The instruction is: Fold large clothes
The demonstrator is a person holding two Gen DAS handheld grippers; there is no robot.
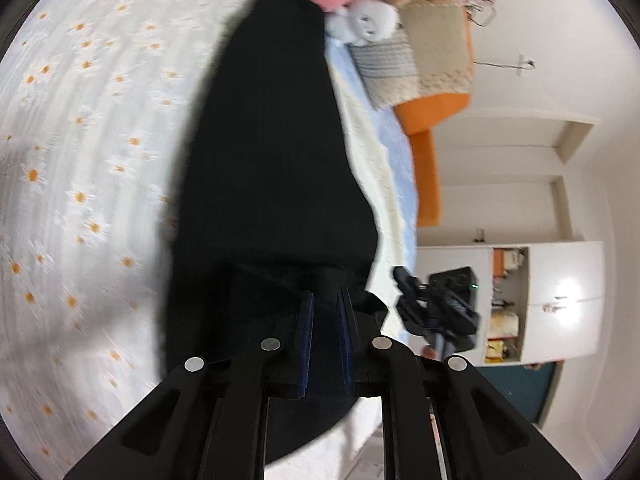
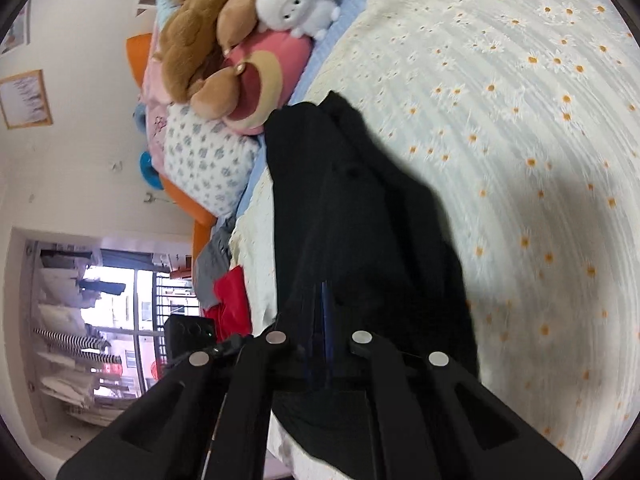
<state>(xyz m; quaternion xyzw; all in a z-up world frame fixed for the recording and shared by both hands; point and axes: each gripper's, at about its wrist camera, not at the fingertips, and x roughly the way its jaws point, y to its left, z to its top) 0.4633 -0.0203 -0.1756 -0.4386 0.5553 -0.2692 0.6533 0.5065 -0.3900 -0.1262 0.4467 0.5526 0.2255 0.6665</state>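
A large black garment (image 1: 272,152) hangs stretched over the daisy-print bed cover (image 1: 80,160). My left gripper (image 1: 326,300) grips its near edge, with the blue pads nearly closed on the cloth. In the right wrist view the same black garment (image 2: 360,208) runs from the pillows down to my right gripper (image 2: 326,292), whose pads are pressed together on the cloth. The other gripper (image 1: 436,304) shows to the right in the left wrist view, at the garment's edge.
Plush toys (image 2: 224,40) and pillows (image 2: 204,160) lie at the bed's head. An orange headboard (image 1: 428,160) borders the bed. A white cabinet (image 1: 560,300) stands by the wall. Red and grey clothes (image 2: 224,288) lie at the bed edge near a window (image 2: 120,320).
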